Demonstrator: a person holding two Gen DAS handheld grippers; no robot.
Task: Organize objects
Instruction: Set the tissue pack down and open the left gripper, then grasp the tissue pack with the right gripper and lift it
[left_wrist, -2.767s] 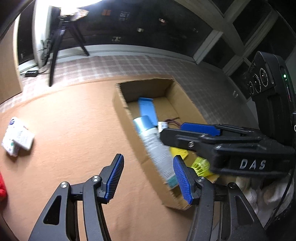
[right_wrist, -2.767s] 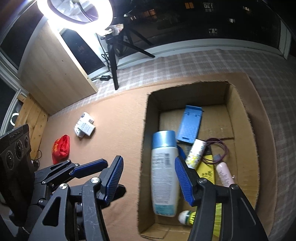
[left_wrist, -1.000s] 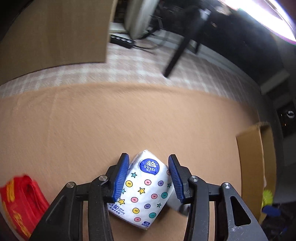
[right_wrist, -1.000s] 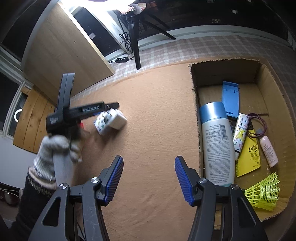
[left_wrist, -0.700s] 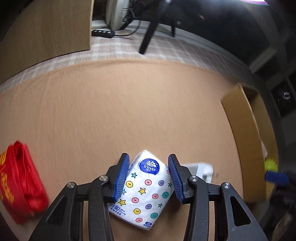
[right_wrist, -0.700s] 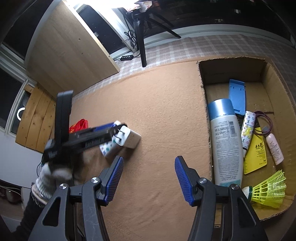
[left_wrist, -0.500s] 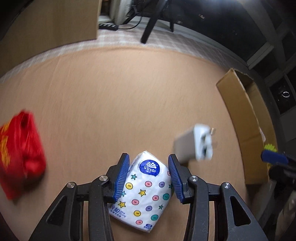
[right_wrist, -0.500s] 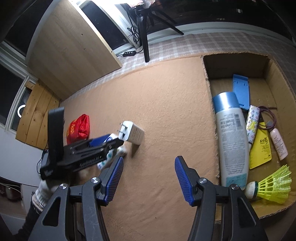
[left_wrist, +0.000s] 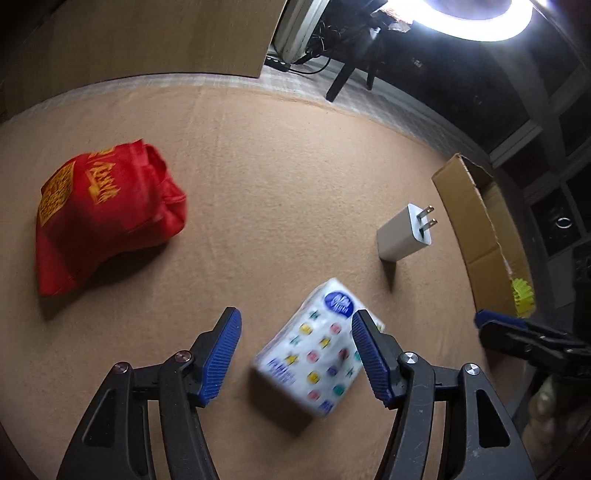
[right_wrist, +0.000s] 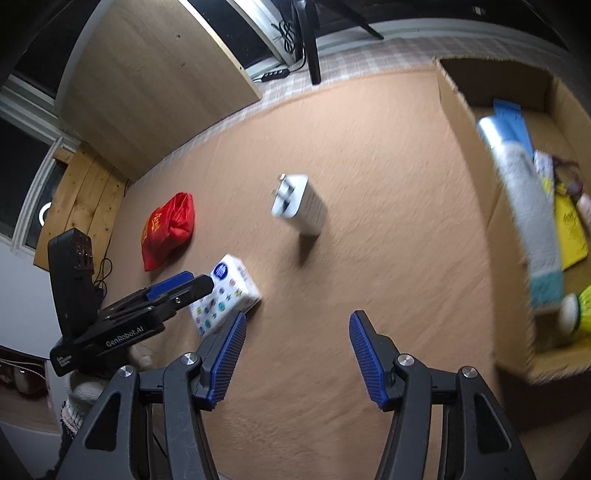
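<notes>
A white tissue pack (left_wrist: 314, 347) with coloured stars and dots is blurred between the fingers of my left gripper (left_wrist: 295, 354). Its jaws are opening. The left pad stands clear of the pack and the right pad is at its edge. In the right wrist view the tissue pack (right_wrist: 225, 295) rests on the tan mat, with the left gripper (right_wrist: 195, 282) just over it. My right gripper (right_wrist: 295, 354) is open above bare mat with nothing between its fingers. A white plug charger (left_wrist: 404, 236) (right_wrist: 299, 206) lies nearer the cardboard box (right_wrist: 476, 184).
A red bag (left_wrist: 103, 206) (right_wrist: 170, 229) lies on the mat's left side. The open box (left_wrist: 476, 236) holds a large blue-capped bottle (right_wrist: 524, 206), a yellow card and a shuttlecock. A wooden panel and a light stand are beyond the mat's far edge.
My left gripper carried the tissue pack across the mat away from the charger, then its jaws spread and the pack slipped free and tilted. My right gripper moved left, away from the box.
</notes>
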